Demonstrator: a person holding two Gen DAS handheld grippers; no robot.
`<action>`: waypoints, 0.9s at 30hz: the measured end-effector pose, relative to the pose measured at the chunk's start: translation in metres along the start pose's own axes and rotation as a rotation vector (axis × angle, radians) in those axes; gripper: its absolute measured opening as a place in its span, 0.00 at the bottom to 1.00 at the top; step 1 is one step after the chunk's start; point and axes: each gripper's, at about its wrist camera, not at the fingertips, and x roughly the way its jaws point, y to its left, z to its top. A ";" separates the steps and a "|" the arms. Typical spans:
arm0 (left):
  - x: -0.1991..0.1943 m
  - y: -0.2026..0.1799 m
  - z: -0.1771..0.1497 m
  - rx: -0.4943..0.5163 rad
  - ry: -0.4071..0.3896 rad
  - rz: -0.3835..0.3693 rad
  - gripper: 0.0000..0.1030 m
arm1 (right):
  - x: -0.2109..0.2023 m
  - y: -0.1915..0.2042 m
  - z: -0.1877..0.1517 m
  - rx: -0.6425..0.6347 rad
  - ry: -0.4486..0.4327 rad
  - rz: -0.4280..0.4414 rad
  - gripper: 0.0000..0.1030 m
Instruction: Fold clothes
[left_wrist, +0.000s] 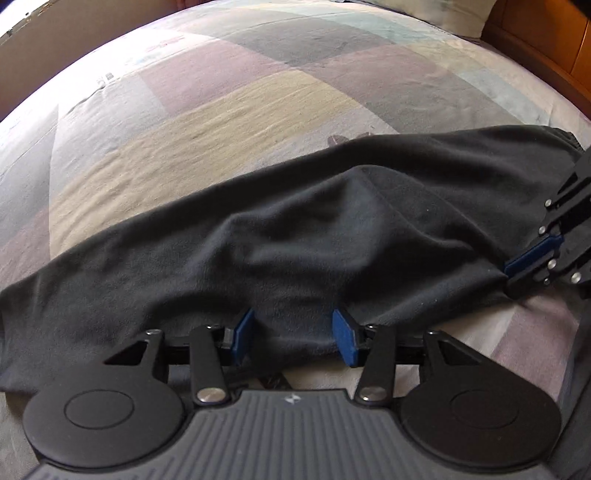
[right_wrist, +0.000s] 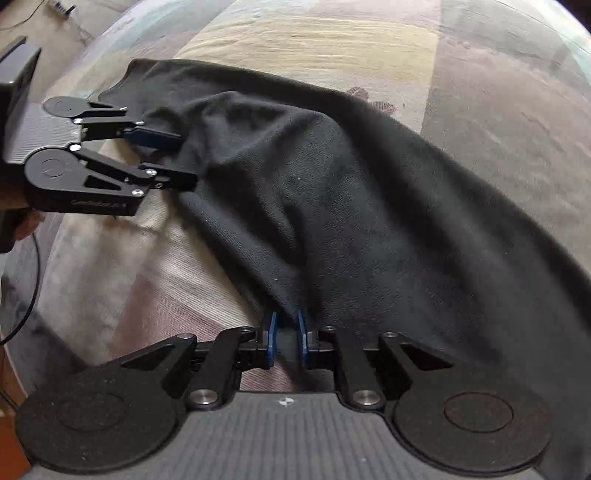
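A black garment (left_wrist: 295, 229) lies stretched across the bed in a long band, bunched and ridged in the middle. My left gripper (left_wrist: 294, 336) is open at the garment's near edge, its blue pads (left_wrist: 243, 339) wide apart with the cloth edge lying between them. The right wrist view shows the left gripper (right_wrist: 184, 158) at the garment's (right_wrist: 351, 206) left end, jaws apart around the cloth. My right gripper (right_wrist: 286, 338) is shut on a fold of the garment's near edge. In the left wrist view the right gripper (left_wrist: 509, 275) pinches the cloth at the far right.
The bedspread (left_wrist: 221, 122) is a patchwork of pale pastel blocks. A pillow (left_wrist: 443, 14) and wooden furniture (left_wrist: 546, 40) lie beyond the bed's far right. A hand (right_wrist: 26, 221) holds the left gripper. A dark cable (right_wrist: 26, 295) hangs off the bed's left side.
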 end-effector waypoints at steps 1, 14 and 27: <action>-0.003 0.004 -0.003 -0.017 0.028 0.004 0.50 | 0.002 0.005 -0.003 -0.001 0.005 0.024 0.48; -0.018 -0.046 0.037 0.013 0.014 -0.063 0.52 | -0.089 -0.157 0.006 -0.008 -0.119 -0.096 0.37; -0.008 -0.082 0.044 -0.066 0.057 -0.167 0.51 | -0.056 -0.244 0.019 -0.066 0.129 0.179 0.37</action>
